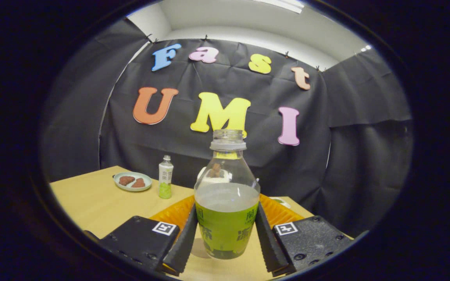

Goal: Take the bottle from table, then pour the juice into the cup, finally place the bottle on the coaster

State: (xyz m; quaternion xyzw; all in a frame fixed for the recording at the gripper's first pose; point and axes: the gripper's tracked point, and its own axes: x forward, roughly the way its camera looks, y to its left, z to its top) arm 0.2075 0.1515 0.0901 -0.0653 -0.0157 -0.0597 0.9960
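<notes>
Between the two black fingers (225, 242) stands the uncapped juice bottle (226, 203), upright on the counter (92, 199), and the ribbed pads lie against its green label on both sides, so they seem closed on it low down for a steady lift. Behind it the orange coaster (170, 212) waits, probably placed close for the last step; a small bottle (165, 182) and a plate (133, 181) stand well apart.

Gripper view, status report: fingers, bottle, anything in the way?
Gripper fingers flank the bottle, apparently touching; grip unconfirmed. Bottle upright, uncapped. Orange tray behind it.

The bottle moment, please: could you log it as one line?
phase: grasp | gripper: jaws shut on bottle | cap: off | bottle base: near table | behind: orange tray
</notes>
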